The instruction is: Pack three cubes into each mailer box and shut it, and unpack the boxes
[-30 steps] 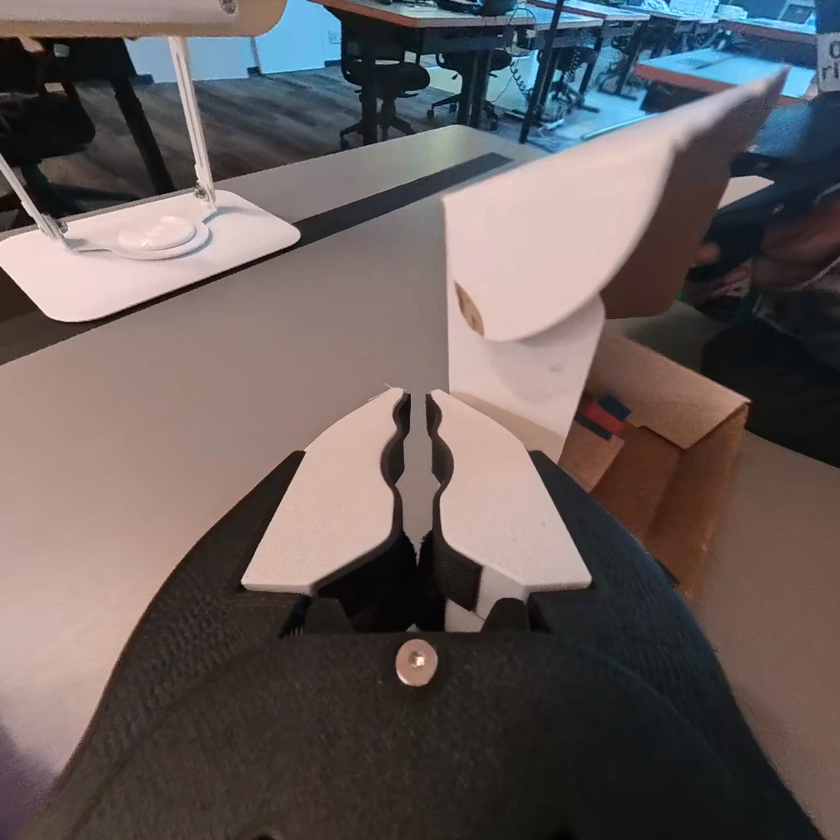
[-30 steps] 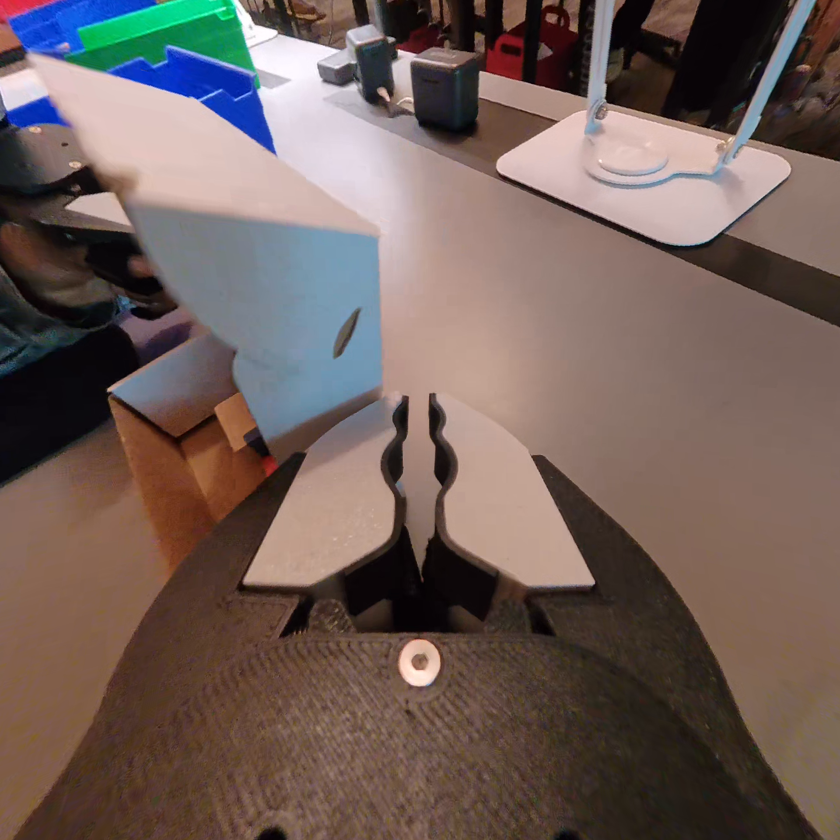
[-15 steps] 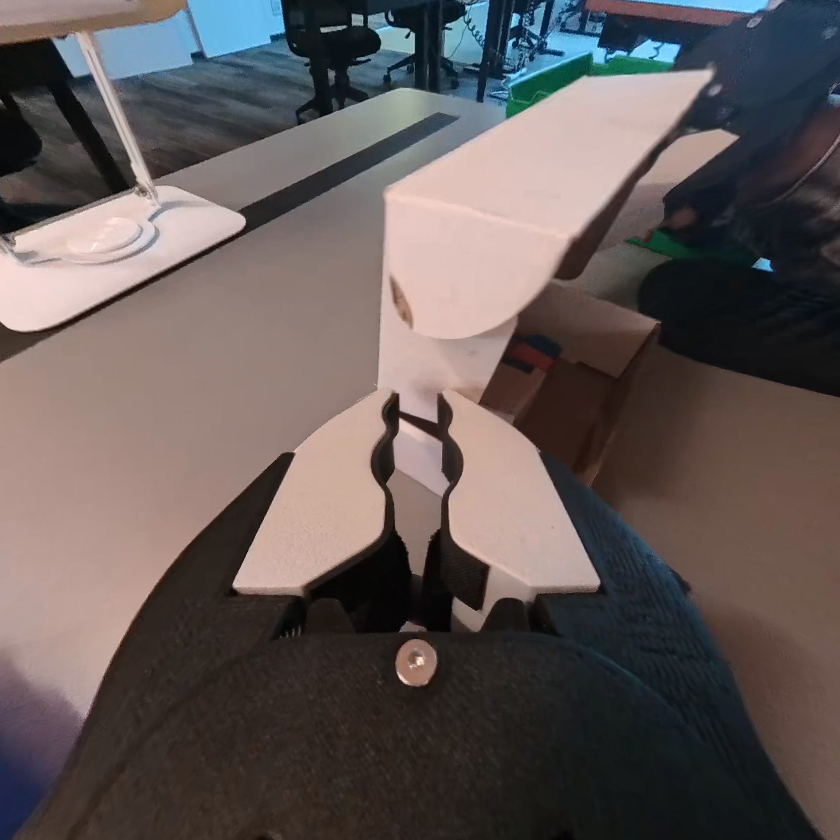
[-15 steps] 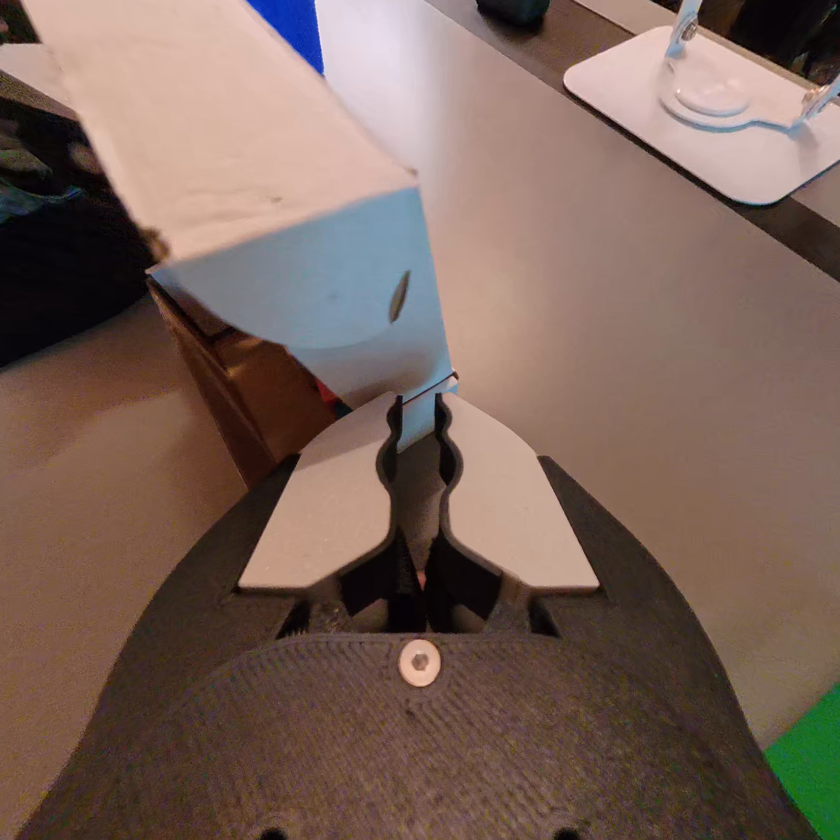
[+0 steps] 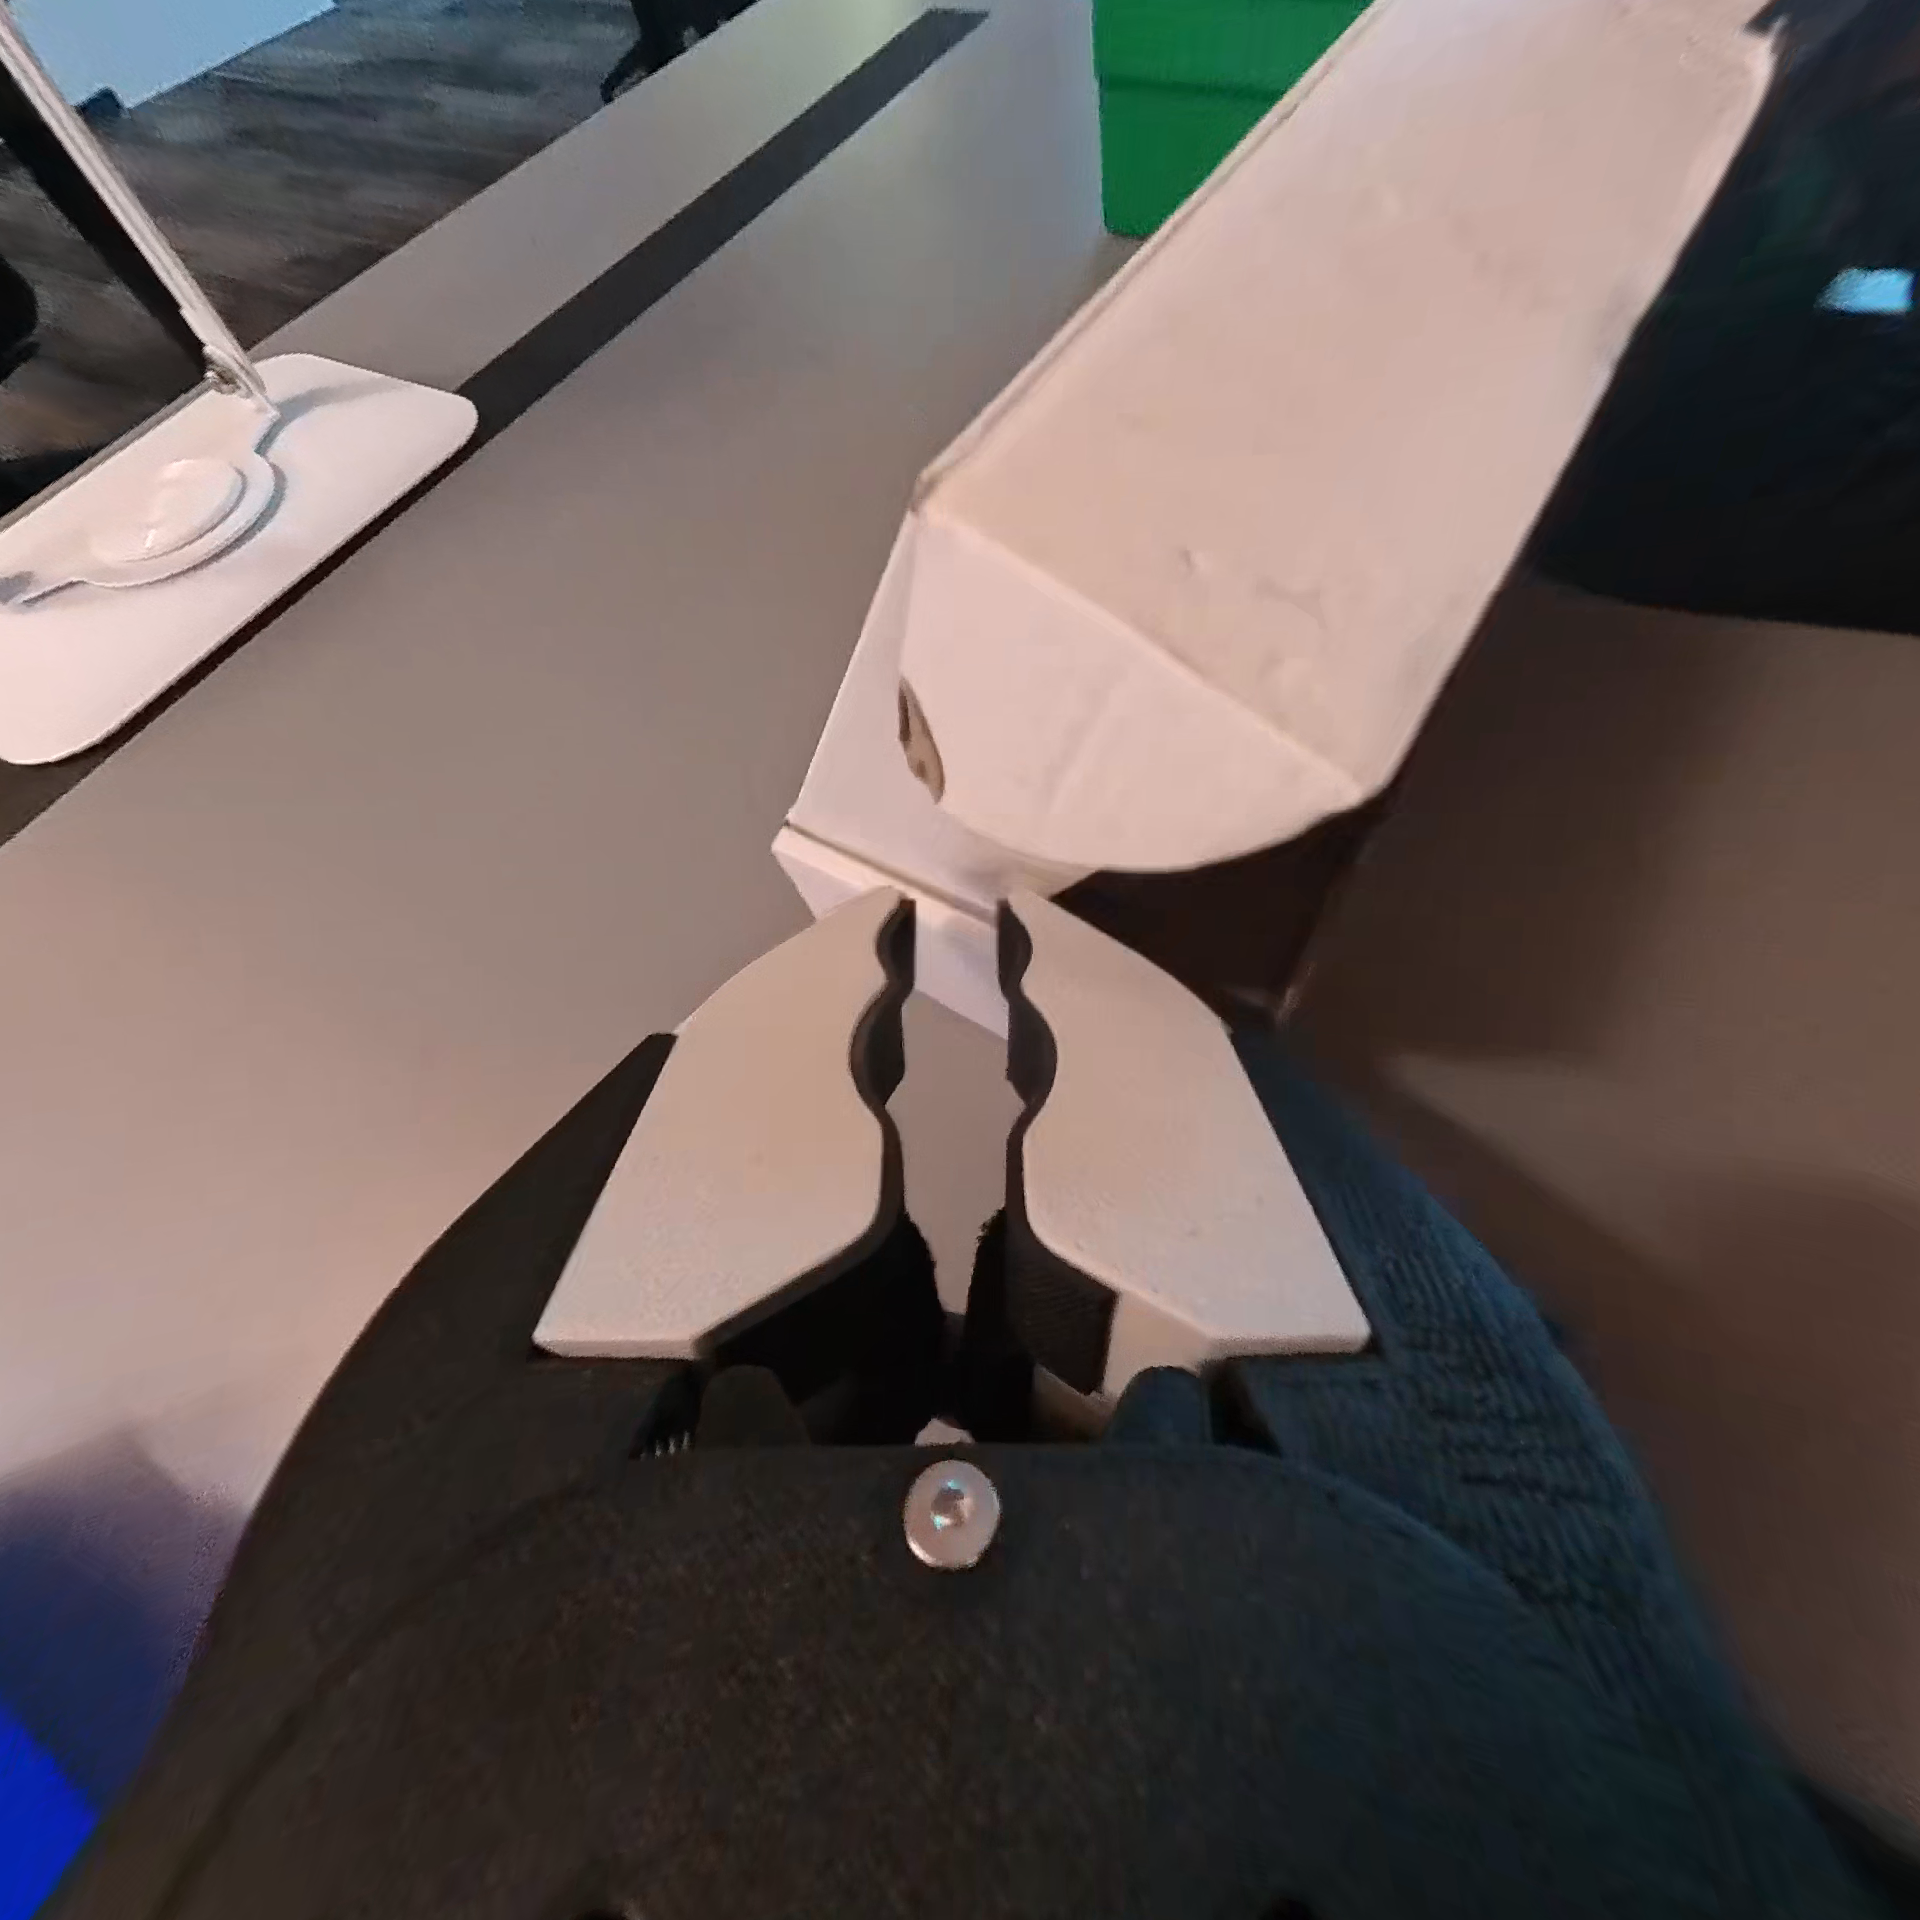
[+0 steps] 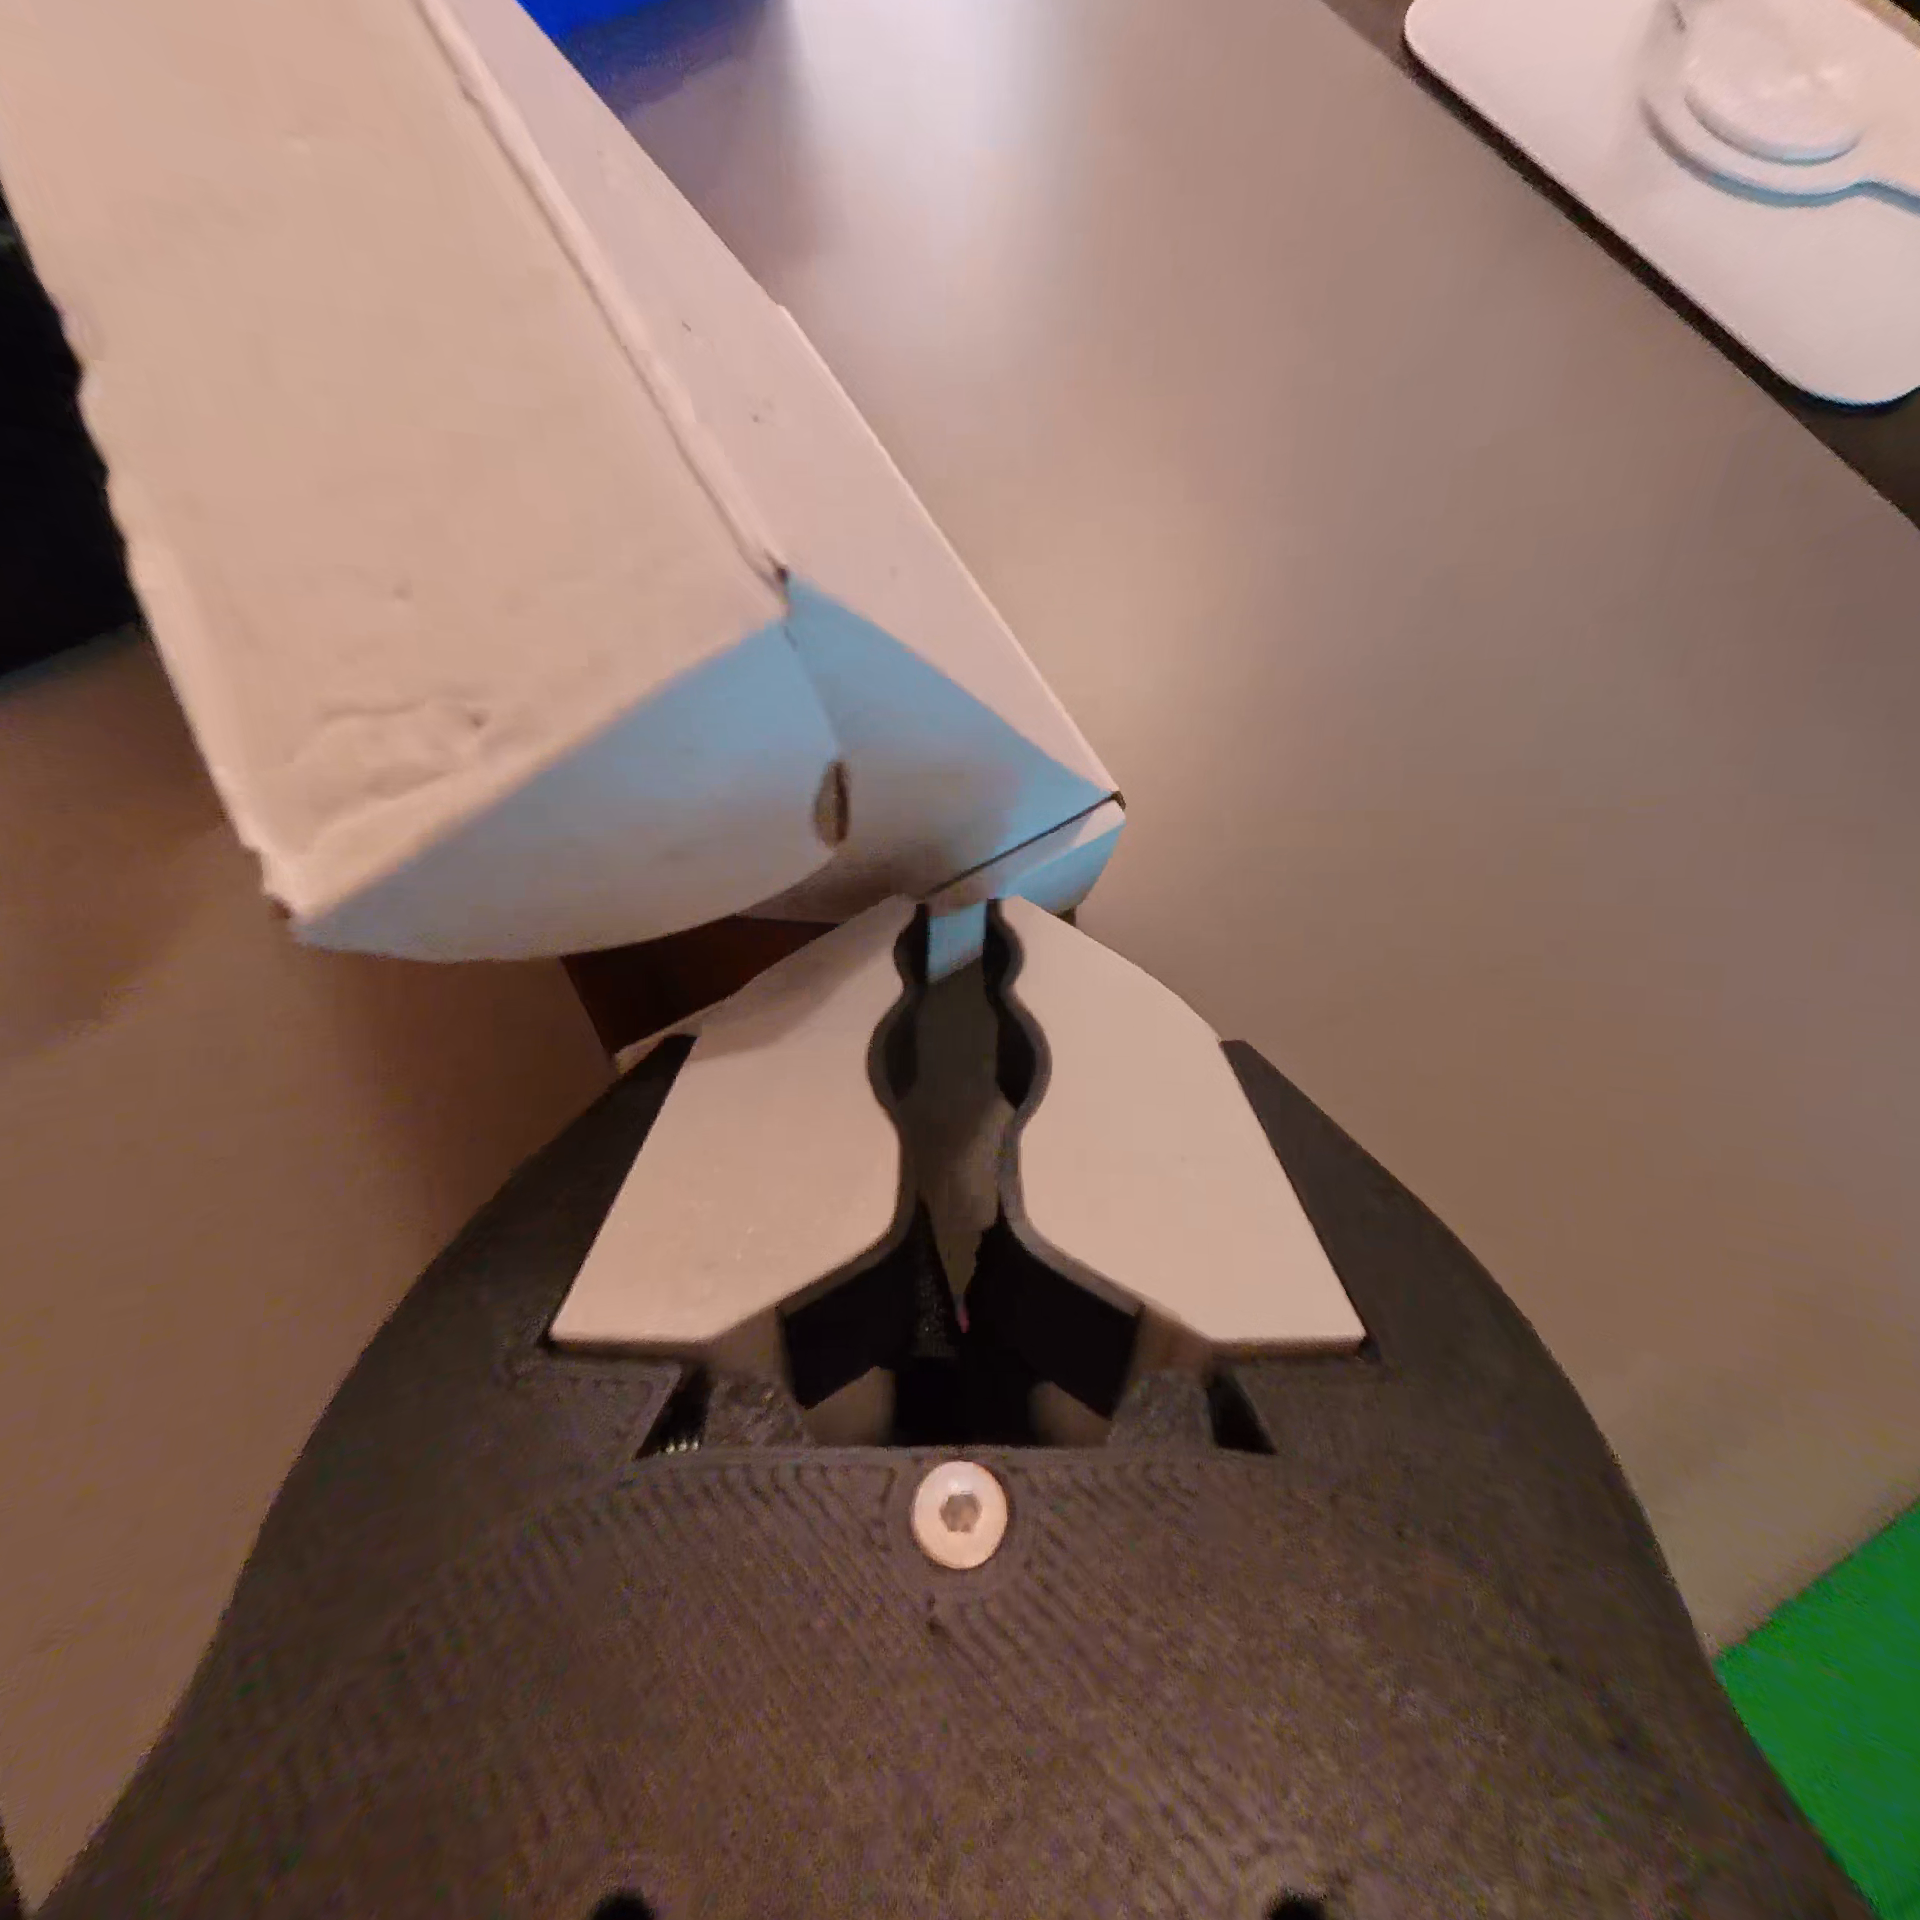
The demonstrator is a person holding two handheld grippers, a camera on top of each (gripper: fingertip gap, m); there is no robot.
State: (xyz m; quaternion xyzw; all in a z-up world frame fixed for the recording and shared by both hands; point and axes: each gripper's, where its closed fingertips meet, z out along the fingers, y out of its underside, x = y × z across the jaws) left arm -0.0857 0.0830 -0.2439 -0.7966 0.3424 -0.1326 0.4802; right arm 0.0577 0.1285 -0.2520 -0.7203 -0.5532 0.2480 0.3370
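Observation:
A white mailer box [image 5: 1247, 499] with a brown inside stands on the grey table. Its lid leans far forward over the box, and the rounded side ear [image 5: 1091, 769] hangs at the near end. My left gripper [image 5: 953, 920] is closed to a narrow gap on the white wall at the box's corner, just under the lid's fold. In the right wrist view the same box [image 6: 416, 520] shows from its other end, and my right gripper [image 6: 954, 925] pinches the thin wall there the same way. The cubes are hidden under the lid.
A white lamp base stands on the table behind the box [image 5: 208, 540] and also shows in the right wrist view [image 6: 1714, 156]. A green bin [image 5: 1174, 125] is behind the box. A green patch [image 6: 1829, 1714] lies at the lower right.
The lid has swung from nearly upright down over the box, hiding the cubes. Both grippers moved in onto the box's end corners and tilted downward, and their finger gaps widened slightly around the wall.

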